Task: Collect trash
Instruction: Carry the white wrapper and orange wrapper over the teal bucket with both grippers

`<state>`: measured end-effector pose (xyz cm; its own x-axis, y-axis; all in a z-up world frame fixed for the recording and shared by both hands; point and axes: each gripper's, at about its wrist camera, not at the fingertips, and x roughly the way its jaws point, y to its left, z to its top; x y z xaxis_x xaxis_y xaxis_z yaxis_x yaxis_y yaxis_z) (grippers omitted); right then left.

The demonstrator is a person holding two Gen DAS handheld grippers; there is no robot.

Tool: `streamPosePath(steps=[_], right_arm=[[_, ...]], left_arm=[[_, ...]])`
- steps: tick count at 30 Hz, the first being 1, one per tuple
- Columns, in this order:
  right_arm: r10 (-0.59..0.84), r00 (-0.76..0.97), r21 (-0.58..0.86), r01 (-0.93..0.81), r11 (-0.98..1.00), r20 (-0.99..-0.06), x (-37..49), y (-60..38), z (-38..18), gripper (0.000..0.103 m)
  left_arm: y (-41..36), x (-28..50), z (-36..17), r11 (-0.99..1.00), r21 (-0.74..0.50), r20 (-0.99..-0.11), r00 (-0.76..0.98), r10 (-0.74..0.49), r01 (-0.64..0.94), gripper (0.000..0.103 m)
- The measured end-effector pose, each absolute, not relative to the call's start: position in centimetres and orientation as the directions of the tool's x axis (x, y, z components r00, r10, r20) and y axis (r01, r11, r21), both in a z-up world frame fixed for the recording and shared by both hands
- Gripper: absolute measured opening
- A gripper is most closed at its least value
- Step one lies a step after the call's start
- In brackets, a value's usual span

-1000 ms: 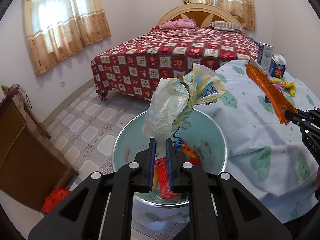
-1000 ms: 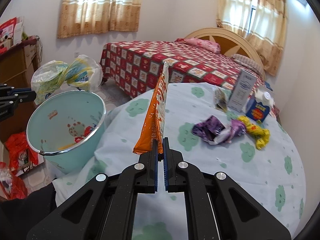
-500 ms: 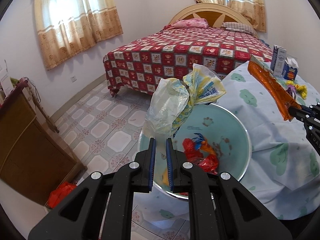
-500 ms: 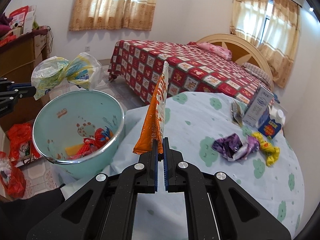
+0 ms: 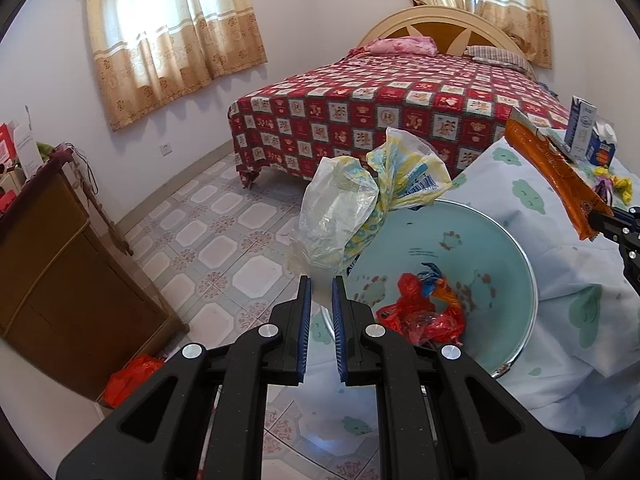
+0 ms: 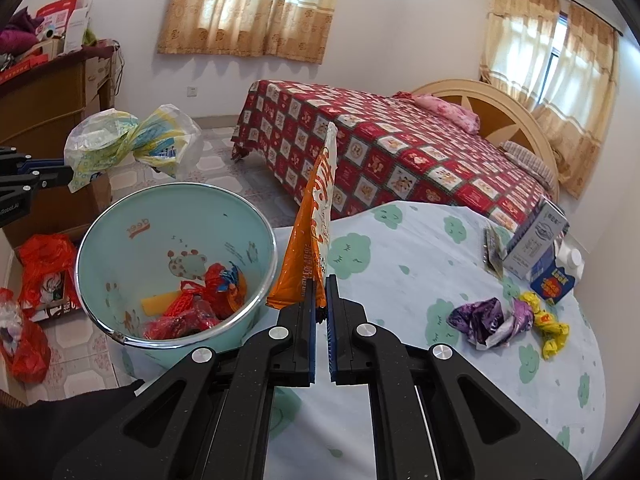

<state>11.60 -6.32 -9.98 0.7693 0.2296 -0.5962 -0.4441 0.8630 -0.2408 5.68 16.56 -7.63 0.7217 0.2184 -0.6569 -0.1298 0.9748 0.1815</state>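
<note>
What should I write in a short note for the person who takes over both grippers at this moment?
Left gripper: shut on the clear plastic bag, held above the bin's edge.
Right gripper: shut on the orange wrapper, upright beside the bin.
Teal bin: against the table, red and orange trash already inside.
Left: drop both items in, then collect the purple wrapper, yellow wrapper and cartons from the table.
</note>
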Motion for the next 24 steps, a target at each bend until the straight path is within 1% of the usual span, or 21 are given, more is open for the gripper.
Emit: streamPosePath(steps=[24], right_arm=[[0.258,0.756,-0.276,-0.5,0.821,-0.601,11.1,-3.9,-10.0,0.005]], left_arm=[[18.1,5.7,-7.9,0.967,0.195,-0.656,0.711,0.253,-0.165,0.011]])
